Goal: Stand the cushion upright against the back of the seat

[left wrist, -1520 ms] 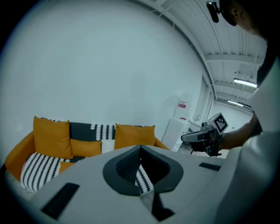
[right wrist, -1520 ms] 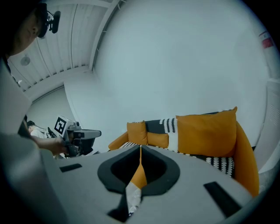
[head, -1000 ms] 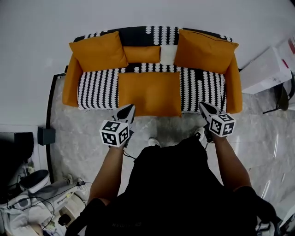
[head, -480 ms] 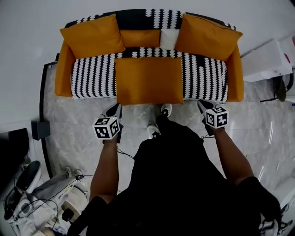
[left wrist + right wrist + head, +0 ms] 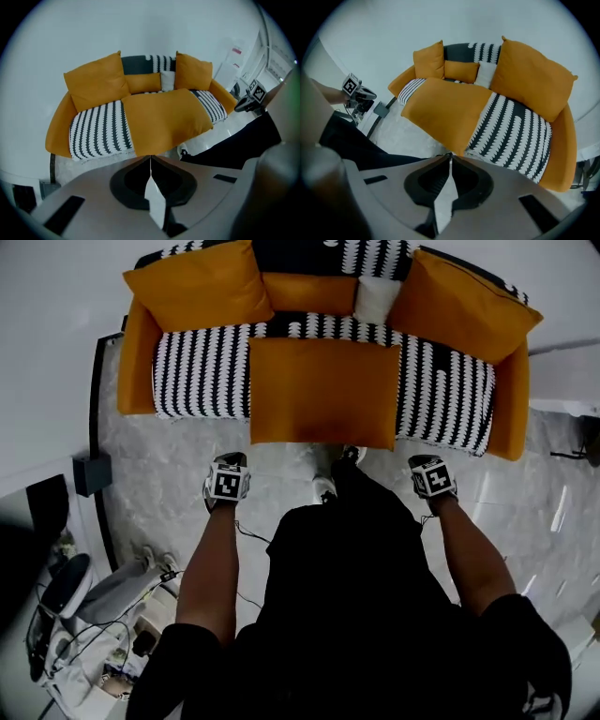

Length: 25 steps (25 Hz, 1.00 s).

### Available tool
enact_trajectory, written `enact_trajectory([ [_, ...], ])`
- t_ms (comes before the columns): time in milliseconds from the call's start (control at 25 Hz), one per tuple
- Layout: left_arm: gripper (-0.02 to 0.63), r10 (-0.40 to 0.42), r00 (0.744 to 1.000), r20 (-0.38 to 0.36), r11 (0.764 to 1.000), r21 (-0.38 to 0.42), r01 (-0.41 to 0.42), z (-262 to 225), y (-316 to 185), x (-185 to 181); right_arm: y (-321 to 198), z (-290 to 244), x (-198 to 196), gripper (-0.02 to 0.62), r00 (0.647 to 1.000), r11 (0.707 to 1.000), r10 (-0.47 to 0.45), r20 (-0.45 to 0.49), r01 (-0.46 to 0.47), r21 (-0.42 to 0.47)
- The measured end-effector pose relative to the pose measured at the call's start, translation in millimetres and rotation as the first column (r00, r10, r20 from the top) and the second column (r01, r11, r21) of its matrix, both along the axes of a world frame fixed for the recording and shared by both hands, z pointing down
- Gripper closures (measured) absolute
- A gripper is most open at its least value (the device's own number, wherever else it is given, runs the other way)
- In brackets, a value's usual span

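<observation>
A large orange cushion lies flat on the middle of the black-and-white striped sofa seat, its front edge overhanging the seat. It also fills the left gripper view as the cushion and the right gripper view as the cushion. My left gripper hangs over the floor in front of the cushion's left corner, shut and empty, its jaws closed. My right gripper is in front of the right corner, also shut with nothing in it. Neither touches the cushion.
Two big orange cushions stand against the sofa back, with a small orange bolster and a white pillow between them. The person's shoe is on the marble floor. Cables and devices lie at lower left.
Both grippers have dropped lower and tipped downward in front of the sofa. The sofa now sits nearer and higher in the head view. Jaws stayed shut.
</observation>
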<state>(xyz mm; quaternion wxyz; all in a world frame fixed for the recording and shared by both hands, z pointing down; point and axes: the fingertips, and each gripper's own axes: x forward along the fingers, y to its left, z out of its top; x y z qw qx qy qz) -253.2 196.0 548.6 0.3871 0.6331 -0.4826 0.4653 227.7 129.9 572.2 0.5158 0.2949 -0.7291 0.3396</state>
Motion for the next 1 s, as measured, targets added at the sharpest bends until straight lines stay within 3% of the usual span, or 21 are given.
enact_trajectory([
  [280, 0.586, 0.068, 0.995, 0.069, 0.990, -0.129, -0.058, 56, 8, -26, -5, 48, 1, 0.554, 0.998, 0.992, -0.032, -0.055, 0.025, -0.123],
  [400, 0.583, 0.098, 0.994, 0.057, 0.981, -0.172, -0.087, 84, 8, -33, -8, 63, -5, 0.554, 0.997, 0.992, -0.017, -0.070, 0.009, -0.125],
  [560, 0.490, 0.135, 0.991, 0.024, 0.968, -0.215, -0.127, 129, 5, -46, -15, 87, -16, 0.545, 0.994, 0.995, -0.041, -0.097, 0.032, -0.089],
  [640, 0.469, 0.181, 0.983, 0.004, 0.956, -0.237, -0.175, 150, 7, -49, -9, 94, -13, 0.479, 0.989, 0.995, -0.045, -0.142, 0.032, -0.094],
  [840, 0.456, 0.281, 0.959, -0.029, 0.919, -0.280, -0.278, 193, 16, -50, 7, 129, -13, 0.440, 0.978, 0.994, -0.041, -0.203, 0.019, -0.109],
  [1000, 0.456, 0.268, 0.963, -0.024, 0.927, -0.264, -0.265, 224, 13, -59, 6, 158, -25, 0.422, 0.978, 0.995, -0.037, -0.208, 0.017, -0.096],
])
